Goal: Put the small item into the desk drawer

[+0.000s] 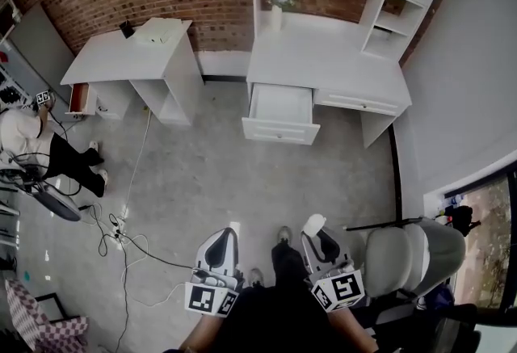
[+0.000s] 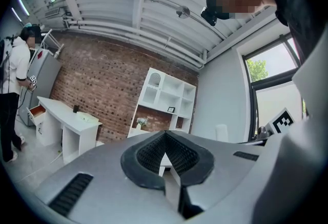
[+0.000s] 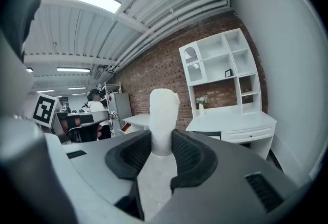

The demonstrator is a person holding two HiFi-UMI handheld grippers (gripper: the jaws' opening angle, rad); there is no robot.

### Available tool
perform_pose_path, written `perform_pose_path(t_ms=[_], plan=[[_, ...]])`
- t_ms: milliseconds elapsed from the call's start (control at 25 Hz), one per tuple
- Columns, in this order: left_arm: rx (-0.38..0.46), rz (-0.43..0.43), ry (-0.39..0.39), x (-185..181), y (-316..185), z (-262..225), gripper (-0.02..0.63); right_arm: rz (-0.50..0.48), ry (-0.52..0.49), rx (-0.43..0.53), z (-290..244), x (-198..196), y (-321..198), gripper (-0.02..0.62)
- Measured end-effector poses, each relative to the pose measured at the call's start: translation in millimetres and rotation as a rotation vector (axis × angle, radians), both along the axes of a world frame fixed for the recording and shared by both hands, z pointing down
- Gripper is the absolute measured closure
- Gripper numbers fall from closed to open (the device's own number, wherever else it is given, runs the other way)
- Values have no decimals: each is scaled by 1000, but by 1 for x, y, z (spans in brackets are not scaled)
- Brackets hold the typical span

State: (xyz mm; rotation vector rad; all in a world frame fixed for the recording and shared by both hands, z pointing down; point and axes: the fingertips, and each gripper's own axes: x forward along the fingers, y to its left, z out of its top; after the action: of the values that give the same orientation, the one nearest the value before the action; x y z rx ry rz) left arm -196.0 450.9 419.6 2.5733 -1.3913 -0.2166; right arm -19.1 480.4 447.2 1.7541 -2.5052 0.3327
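Observation:
The white desk [image 1: 323, 60] with a shelf unit stands against the brick wall, and its left drawer [image 1: 280, 111] is pulled open and looks empty. Low in the head view, my right gripper [image 1: 317, 233] is shut on a small white item [image 1: 313, 223]. In the right gripper view that item [image 3: 164, 113] stands upright between the dark pads [image 3: 187, 154], with the desk [image 3: 230, 121] far ahead of it. My left gripper [image 1: 227, 234] is level with the right one, left of my feet. Its jaws [image 2: 164, 133] are shut with nothing between them. Both grippers are several steps from the drawer.
A second white desk [image 1: 129, 52] with an open red drawer [image 1: 78, 97] stands at the left, with a person [image 1: 32, 141] beside it. Cables [image 1: 121, 230] trail over the grey floor. A grey chair [image 1: 404, 258] sits at my right. A flower vase [image 1: 279, 8] is on the desk.

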Motion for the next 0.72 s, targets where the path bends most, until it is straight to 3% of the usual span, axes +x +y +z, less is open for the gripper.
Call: perform_pose_path(t_ms=[400,720], plan=[[86,-9,-26,101,-93,-34,583,-60,-7,54,-14,83,-103,454],[60,-26,-53,145,-149,-38,583,-93,-34,36,-17,122,-167,454]])
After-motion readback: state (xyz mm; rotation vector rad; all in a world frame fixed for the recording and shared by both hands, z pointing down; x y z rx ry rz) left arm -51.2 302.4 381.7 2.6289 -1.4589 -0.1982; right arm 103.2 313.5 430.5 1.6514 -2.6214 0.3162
